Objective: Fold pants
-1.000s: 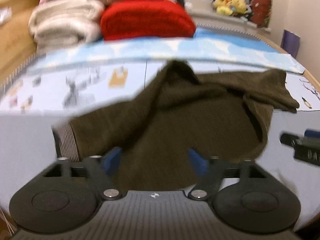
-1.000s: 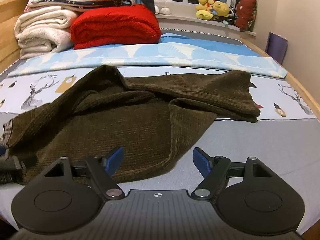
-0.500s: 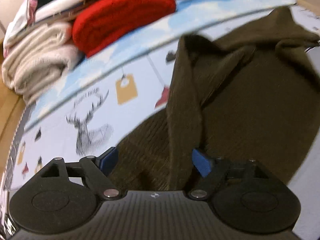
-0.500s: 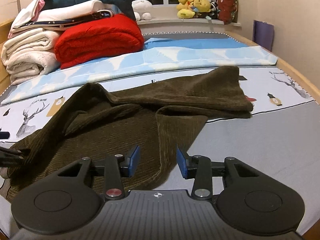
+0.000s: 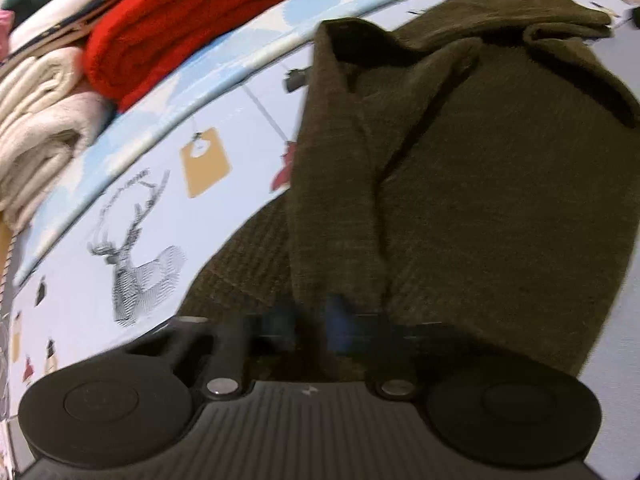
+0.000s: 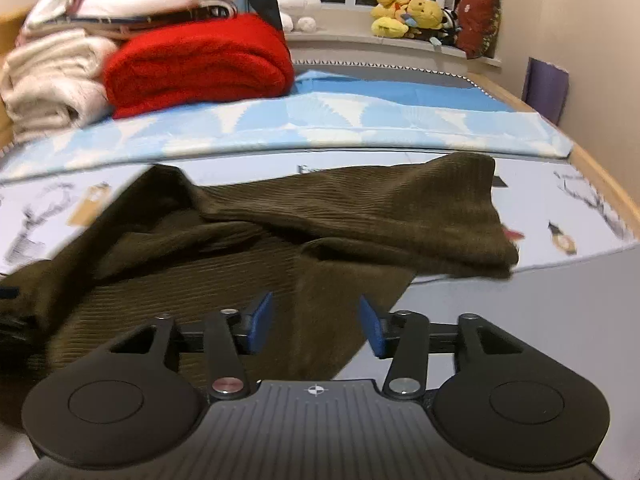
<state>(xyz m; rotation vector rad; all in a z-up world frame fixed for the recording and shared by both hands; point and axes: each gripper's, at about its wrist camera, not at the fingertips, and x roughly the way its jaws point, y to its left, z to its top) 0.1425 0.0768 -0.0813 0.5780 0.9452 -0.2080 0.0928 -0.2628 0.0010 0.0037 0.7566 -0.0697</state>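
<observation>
The left gripper (image 5: 310, 322) is pressed down into the pants (image 5: 460, 184); its blue fingers (image 5: 334, 320) are smeared by motion blur and half lost against the dark cloth, but they sit drawn together on a ridge of the fabric near the garment's near edge, having just snapped closed. How much cloth is actually pinched cannot be made out through the blur. From there the olive-brown corduroy spreads up and to the right across the bed (image 5: 132, 184), bunched into long folds, its far corner running out toward the top edge of the left wrist view. The right gripper (image 6: 316, 322) hangs low over the near right part of the pants (image 6: 280, 240), fingers (image 6: 258, 322) apart with cloth and grey sheet showing between them and nothing clasped; they have just been widening a little. In the right wrist view the garment lies crumpled across the printed sheet, one leg thrown over toward the right, and its left end slides off the frame, where a dark blur may be the other tool but is too cut off to tell. Beyond the pants lies a pale blue cover (image 6: 320, 128), then a red blanket (image 6: 200, 68) beside stacked cream blankets (image 6: 52, 80), with soft toys (image 6: 412, 16) on the sill at the back.
</observation>
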